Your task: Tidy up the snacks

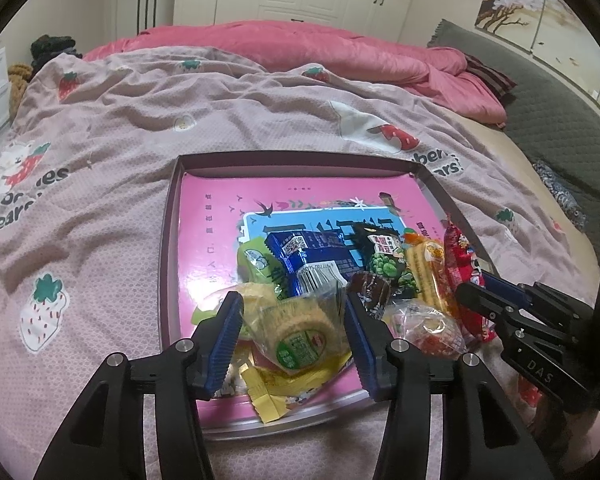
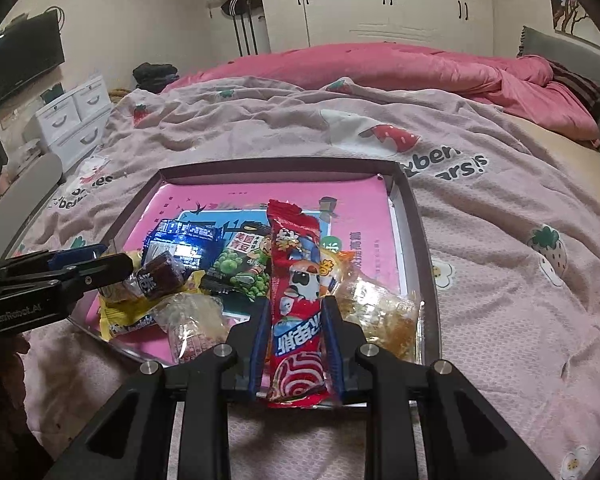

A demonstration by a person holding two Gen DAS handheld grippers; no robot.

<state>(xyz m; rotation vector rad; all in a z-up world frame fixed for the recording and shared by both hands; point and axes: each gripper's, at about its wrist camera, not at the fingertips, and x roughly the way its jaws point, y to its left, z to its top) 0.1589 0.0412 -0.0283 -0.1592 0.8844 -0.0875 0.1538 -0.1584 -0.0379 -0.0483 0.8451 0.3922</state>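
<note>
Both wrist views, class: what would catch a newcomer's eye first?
The right gripper is clamped on a long red packet. Behind it, a pink-lined tray on the bed holds a snack pile. The left gripper straddles a clear-wrapped cake.

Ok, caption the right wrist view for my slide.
Right hand-held gripper clamps a long red snack packet above the pink snack tray on a strawberry-print blanket.

The tray (image 1: pixel 172 216) had a dark brown rim and a bright pink floor with a blue picture. The long packet (image 2: pixel 296 280) was red with white and blue print. Another packet (image 1: pixel 300 252) was dark blue. The bedspread (image 1: pixel 120 140) was pale pink, patterned with red strawberries. The quilt (image 1: pixel 340 52) was plain pink.
</note>
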